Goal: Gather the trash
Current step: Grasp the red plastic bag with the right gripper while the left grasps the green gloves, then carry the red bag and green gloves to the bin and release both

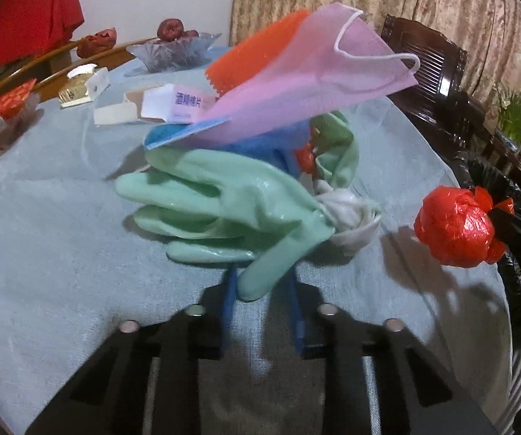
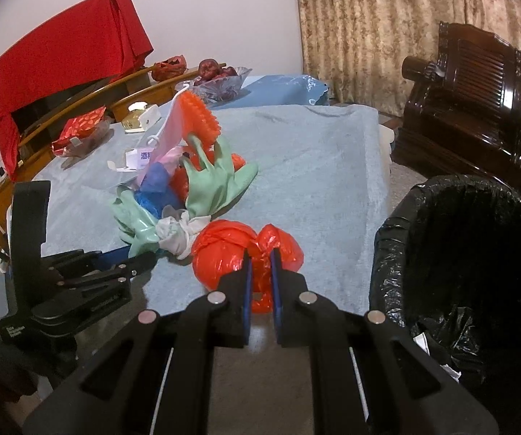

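A heap of trash lies on the table's pale blue cloth (image 1: 61, 235). It holds a green rubber glove (image 1: 224, 210), a pink face mask (image 1: 296, 90), an orange spiky scrubber (image 1: 257, 54), a blue piece (image 1: 260, 145) and a crumpled white wad (image 1: 351, 214). My left gripper (image 1: 260, 284) has its blue fingers closed on a hanging part of the green glove (image 2: 209, 188); it shows from the side as the left gripper (image 2: 141, 259). My right gripper (image 2: 260, 264) is shut on a knotted red plastic bag (image 2: 224, 250), held above the cloth beside the heap; this red bag (image 1: 454, 224) also shows at the right.
A bin lined with a black bag (image 2: 459, 253) stands off the table's right edge, scraps inside. Further back are a torn white box (image 1: 151, 105), a red foil packet (image 1: 3, 108), a glass fruit bowl (image 1: 173, 47). A dark wooden chair (image 2: 470, 108) stands by the curtain.
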Demonstrator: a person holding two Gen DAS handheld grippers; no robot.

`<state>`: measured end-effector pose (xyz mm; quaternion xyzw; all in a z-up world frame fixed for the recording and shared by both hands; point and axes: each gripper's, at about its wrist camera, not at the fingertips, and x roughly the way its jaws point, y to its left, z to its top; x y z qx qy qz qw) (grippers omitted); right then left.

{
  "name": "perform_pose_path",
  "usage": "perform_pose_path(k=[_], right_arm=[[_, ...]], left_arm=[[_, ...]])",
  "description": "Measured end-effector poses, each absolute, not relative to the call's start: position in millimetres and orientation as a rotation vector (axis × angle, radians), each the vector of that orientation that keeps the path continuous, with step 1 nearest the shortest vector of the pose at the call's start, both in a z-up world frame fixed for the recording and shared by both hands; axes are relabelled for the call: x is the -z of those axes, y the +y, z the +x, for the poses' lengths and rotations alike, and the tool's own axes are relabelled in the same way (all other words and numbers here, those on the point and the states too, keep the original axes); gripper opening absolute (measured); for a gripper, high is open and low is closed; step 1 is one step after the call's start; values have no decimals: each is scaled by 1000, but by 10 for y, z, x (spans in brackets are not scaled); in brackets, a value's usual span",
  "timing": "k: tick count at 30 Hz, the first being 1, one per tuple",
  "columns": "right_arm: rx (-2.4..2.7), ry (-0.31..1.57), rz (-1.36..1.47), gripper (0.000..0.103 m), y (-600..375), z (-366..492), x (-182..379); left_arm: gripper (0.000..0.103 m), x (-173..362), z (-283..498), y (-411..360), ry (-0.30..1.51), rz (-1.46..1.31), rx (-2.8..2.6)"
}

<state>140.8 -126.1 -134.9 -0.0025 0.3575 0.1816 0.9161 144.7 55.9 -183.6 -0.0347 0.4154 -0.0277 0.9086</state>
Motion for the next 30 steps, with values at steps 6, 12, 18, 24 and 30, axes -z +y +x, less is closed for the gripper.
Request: perform_pose_path(k=[6, 12, 18, 24, 30], right_arm=[[-374, 722, 2, 8, -1278, 1398, 1303], [-373, 687, 6, 8, -1326, 1337, 1158], [-356, 647, 25, 8, -1473, 1252, 981], [-315, 613, 33, 8, -1697, 1173, 821], [-265, 589, 46, 8, -1919, 1121, 730]], left_arm=[[12, 1681, 1361, 583, 819, -80, 48], [10, 1395, 1190, 541, 771, -84, 73], [9, 1131, 1037, 415, 731, -96, 138], [9, 905, 1019, 229, 692, -116, 216], [9, 769, 1086, 11, 673, -127, 296]])
